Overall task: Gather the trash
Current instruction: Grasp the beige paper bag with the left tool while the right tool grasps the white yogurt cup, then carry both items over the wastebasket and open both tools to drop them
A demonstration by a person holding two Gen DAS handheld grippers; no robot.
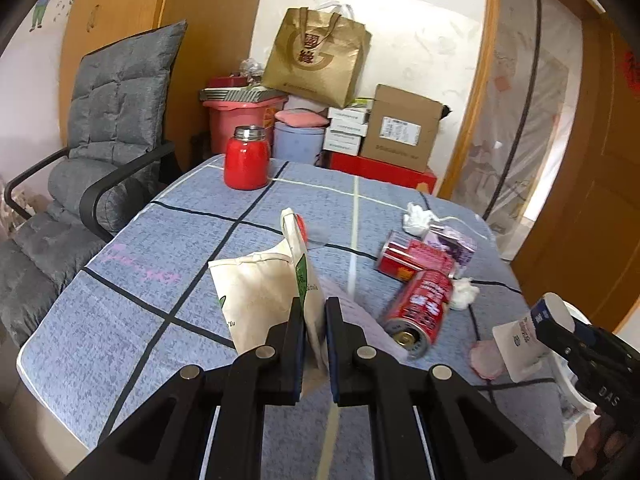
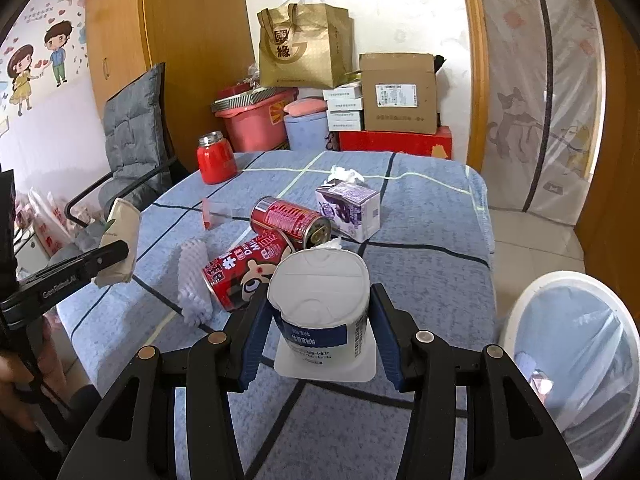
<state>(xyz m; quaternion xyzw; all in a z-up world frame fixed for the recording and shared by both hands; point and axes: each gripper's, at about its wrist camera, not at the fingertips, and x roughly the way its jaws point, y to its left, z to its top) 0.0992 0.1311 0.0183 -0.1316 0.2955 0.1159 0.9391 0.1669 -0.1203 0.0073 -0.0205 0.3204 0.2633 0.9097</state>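
My left gripper (image 1: pixel 314 320) is shut on a cream paper carton (image 1: pixel 264 292), held above the blue checked tablecloth (image 1: pixel 160 248); it also shows in the right wrist view (image 2: pixel 120 236). My right gripper (image 2: pixel 318 320) is shut on a white yogurt cup (image 2: pixel 320 300), upside down, near the table's right edge; it also shows in the left wrist view (image 1: pixel 528 336). On the table lie two red cans (image 2: pixel 290 220) (image 2: pixel 244 270), a purple drink carton (image 2: pixel 348 210), crumpled tissues (image 2: pixel 346 174) and a white foam net (image 2: pixel 194 284).
A white bin (image 2: pixel 572 360) with a clear liner stands on the floor right of the table. A red flask (image 1: pixel 246 158) stands at the table's far left. A grey chair (image 1: pixel 108 128) is on the left. Boxes and a gold bag (image 1: pixel 320 56) are stacked behind.
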